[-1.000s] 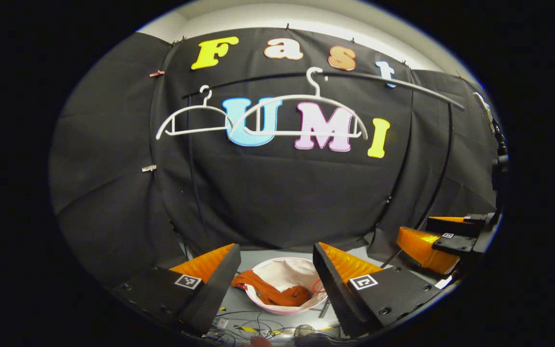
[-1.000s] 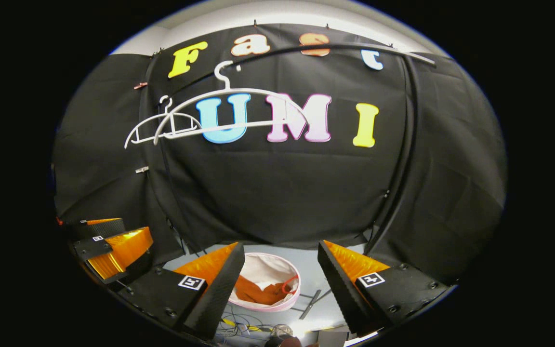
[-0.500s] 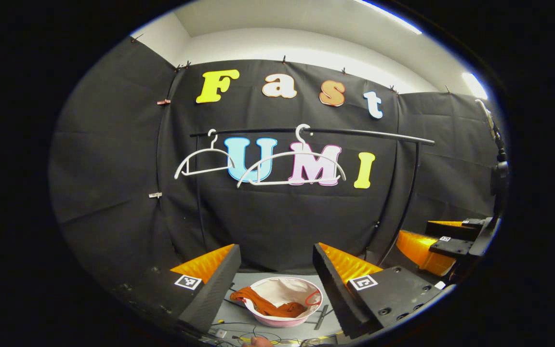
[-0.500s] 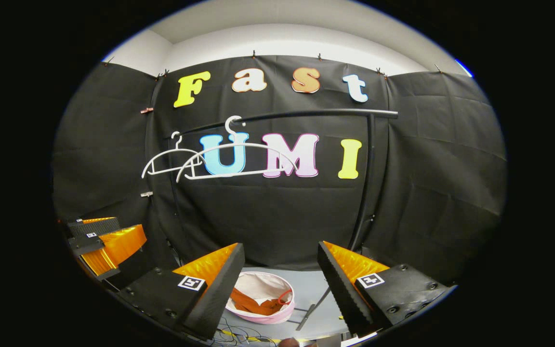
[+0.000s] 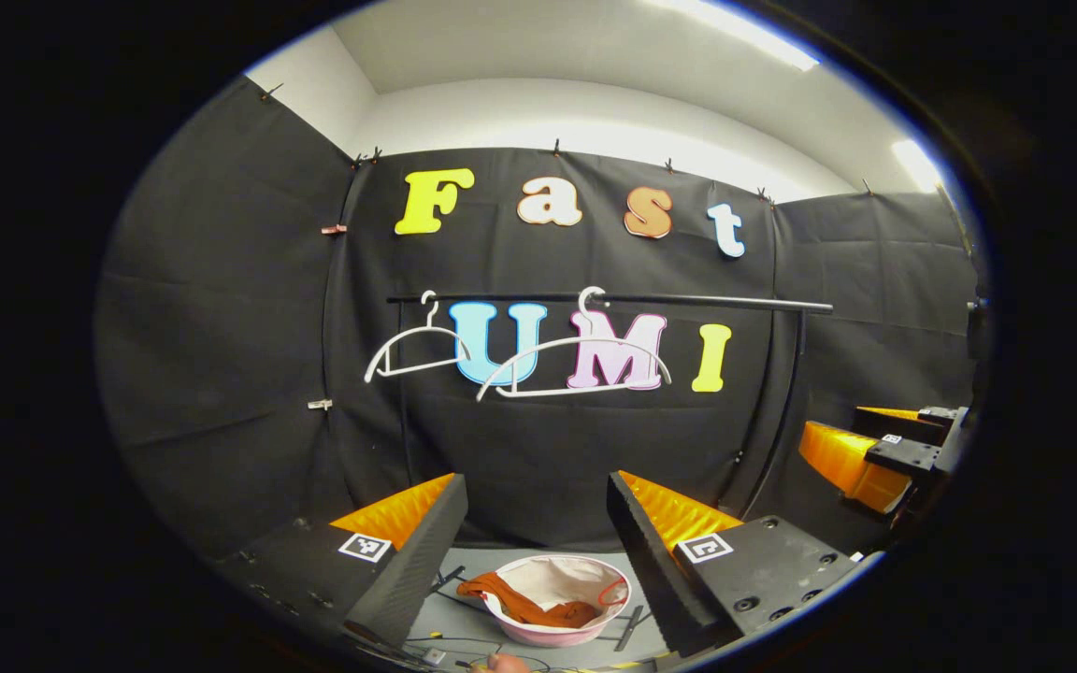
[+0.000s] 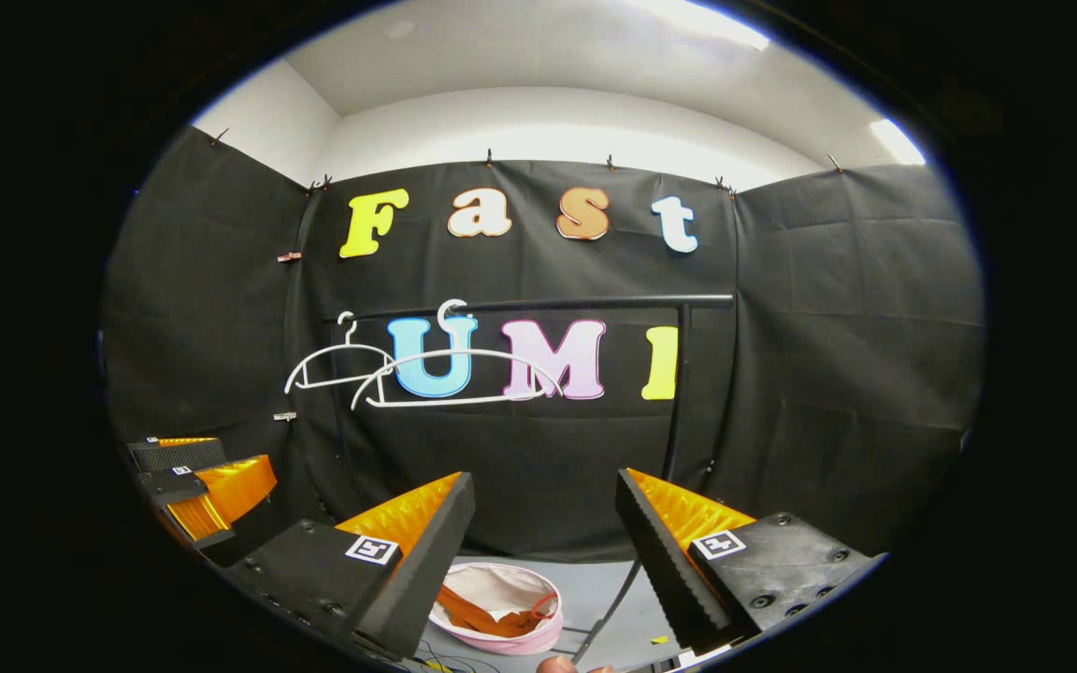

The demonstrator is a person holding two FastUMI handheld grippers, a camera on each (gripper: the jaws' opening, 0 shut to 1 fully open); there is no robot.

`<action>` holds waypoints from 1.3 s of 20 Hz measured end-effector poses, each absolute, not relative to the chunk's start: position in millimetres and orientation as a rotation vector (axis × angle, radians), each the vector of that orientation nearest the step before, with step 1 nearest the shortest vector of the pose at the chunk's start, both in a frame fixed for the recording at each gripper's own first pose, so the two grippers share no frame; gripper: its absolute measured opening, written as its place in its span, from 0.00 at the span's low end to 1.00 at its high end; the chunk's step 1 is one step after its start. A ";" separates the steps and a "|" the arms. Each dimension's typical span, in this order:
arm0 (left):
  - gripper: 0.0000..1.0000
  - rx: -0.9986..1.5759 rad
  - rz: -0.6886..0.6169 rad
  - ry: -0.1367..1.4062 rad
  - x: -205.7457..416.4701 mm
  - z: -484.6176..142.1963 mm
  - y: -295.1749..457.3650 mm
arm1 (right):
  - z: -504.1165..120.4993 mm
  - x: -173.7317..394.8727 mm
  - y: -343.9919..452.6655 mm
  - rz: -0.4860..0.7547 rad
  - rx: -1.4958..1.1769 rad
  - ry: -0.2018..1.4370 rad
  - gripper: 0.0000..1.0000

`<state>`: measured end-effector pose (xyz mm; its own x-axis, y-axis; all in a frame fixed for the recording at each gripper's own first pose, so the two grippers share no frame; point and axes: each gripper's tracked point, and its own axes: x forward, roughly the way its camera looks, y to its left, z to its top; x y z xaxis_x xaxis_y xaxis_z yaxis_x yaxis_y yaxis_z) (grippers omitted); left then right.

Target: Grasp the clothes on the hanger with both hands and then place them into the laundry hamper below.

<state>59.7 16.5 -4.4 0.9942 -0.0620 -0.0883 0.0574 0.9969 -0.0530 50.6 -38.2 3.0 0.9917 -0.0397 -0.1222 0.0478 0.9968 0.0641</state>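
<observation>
An orange-brown garment [image 5: 531, 608] lies inside the round pink-rimmed hamper [image 5: 595, 624] on the floor, one end draped over its left rim. The same garment [image 6: 485, 619] and hamper [image 6: 538, 637] sit low in the right gripper view. Two bare white hangers [image 5: 576, 360] [image 5: 417, 348] hang on the black rail [image 5: 688, 301]. My left gripper [image 5: 537, 509] is open and holds nothing, well back from the hamper. My right gripper [image 6: 546, 509] is open too, with nothing between its fingers. It also appears at the right edge of the left gripper view [image 5: 884, 449], and the left gripper appears at the left of the right gripper view [image 6: 197, 477].
The rail stands on a black upright post [image 6: 674, 411] at its right end. Loose cables [image 5: 450, 645] lie on the grey floor in front of the hamper. A fingertip [image 6: 557, 665] shows at the bottom edge.
Both grippers have drawn back and up from the rail and hamper, which now look smaller and lower. The garment stays in the hamper. Both grippers remain open.
</observation>
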 end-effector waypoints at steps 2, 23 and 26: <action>0.92 -0.048 -0.068 0.085 54.1 -4.0 10.8 | 7.7 47.8 -39.4 -0.046 0.064 0.103 0.98; 0.95 -0.040 -0.085 0.087 46.8 -3.8 -0.2 | 7.5 43.1 -38.7 -0.044 0.060 0.096 0.98; 0.95 -0.028 -0.076 0.083 48.7 -2.5 0.2 | 6.0 42.1 -46.2 -0.056 0.047 0.086 0.98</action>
